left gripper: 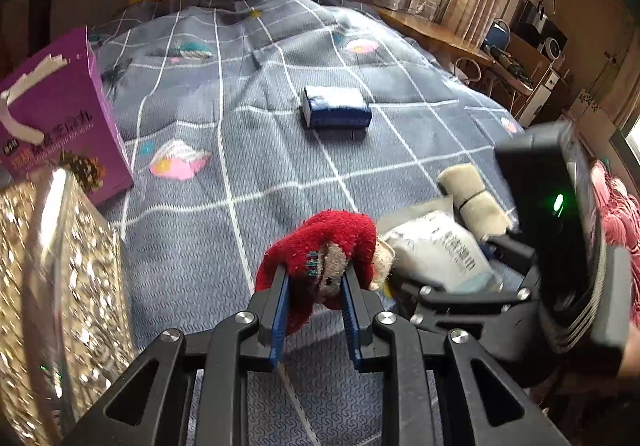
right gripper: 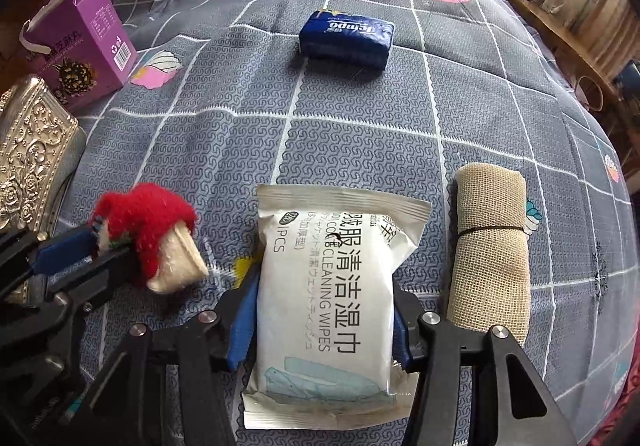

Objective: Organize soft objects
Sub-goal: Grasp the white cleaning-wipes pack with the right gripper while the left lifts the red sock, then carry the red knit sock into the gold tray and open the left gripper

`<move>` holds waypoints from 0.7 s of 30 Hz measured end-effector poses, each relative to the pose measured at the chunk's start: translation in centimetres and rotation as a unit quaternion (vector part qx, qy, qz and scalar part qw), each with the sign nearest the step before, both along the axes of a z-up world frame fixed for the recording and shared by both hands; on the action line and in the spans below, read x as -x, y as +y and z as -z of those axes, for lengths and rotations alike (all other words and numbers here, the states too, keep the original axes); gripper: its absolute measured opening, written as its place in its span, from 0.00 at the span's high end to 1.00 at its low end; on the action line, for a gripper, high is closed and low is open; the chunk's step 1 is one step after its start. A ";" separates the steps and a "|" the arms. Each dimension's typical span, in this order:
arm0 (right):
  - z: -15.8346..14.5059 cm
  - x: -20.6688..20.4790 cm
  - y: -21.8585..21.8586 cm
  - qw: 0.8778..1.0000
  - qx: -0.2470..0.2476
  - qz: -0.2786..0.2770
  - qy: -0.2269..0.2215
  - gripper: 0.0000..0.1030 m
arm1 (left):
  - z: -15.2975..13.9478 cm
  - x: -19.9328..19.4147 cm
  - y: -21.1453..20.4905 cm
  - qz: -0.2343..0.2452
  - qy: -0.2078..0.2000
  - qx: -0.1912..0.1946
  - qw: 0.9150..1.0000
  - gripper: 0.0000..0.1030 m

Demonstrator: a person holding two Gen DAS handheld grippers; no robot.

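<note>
**Red sock clamped in the left jaws, wipes pack between the right jaws**

Left wrist view: the left gripper (left gripper: 314, 278) has its jaws nearly together, clamped on a red fuzzy sock (left gripper: 320, 250) with a beige cuff and a small bear face on it. The sock bulges out ahead of the jaws and hangs clear above the bed (left gripper: 240, 125), which is covered by a grey quilt with a white grid. Just right of the jaws lies a white pack of cleaning wipes (left gripper: 436, 250), with the right gripper (left gripper: 460, 286) reaching over it, partly blurred. Beyond the pack sits a rolled beige cloth (left gripper: 476, 201) tied with a dark band. Far ahead of the jaws rests a blue tissue pack (left gripper: 336, 111). To the left of the jaws stand a purple carton (left gripper: 60, 117) and, nearer, a silver embossed box (left gripper: 52, 286).

Right wrist view: the right gripper (right gripper: 324, 310) points down at the bed (right gripper: 360, 141); its jaws stand partway apart with the pack of cleaning wipes (right gripper: 328, 286) lying flat between them, both blue pads right at the pack's long edges. Whether they press on it cannot be told. Just right of the jaws lies the rolled beige cloth (right gripper: 490, 250), beside the pack but not touching it. To the left, the left gripper (right gripper: 104, 250) holds the red fuzzy sock (right gripper: 148, 226) off the quilt. The blue tissue pack (right gripper: 346, 39) lies well ahead of the jaws. The purple carton (right gripper: 80, 41) and silver embossed box (right gripper: 32, 161) stand far left.
</note>
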State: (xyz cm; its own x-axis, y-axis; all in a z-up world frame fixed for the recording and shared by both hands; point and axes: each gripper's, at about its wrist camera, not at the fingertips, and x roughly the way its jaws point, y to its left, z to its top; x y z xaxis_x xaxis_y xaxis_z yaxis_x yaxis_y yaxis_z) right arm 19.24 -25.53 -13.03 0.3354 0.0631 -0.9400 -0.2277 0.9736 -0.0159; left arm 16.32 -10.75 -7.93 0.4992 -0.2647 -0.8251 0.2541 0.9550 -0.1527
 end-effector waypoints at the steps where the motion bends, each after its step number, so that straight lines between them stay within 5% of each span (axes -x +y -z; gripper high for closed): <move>1: 0.0 0.1 0.0 1.000 0.002 -0.001 -0.001 0.47 | -1.1 -0.6 -0.1 0.001 -0.007 0.003 1.000 0.77; 8: 0.2 0.8 0.6 1.000 0.003 -0.004 -0.004 0.46 | -9.8 -7.8 2.1 -0.035 -0.051 0.013 0.998 0.77; 13: 0.6 0.5 0.2 1.000 0.006 -0.010 -0.008 0.46 | -14.6 -11.5 9.8 -0.111 -0.093 -0.001 0.989 0.77; 21: 0.7 1.6 1.7 0.999 0.028 -0.029 -0.025 0.45 | -14.2 -8.3 26.3 -0.248 -0.099 -0.025 0.963 0.77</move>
State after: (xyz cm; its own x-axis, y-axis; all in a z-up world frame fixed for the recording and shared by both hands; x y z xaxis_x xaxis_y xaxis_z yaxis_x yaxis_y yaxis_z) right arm 17.67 -23.84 -13.78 0.3784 0.0320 -0.9251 -0.2816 0.9560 -0.0821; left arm 24.63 15.51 6.29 0.7026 0.0840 -0.7066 -0.2160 0.9713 -0.0993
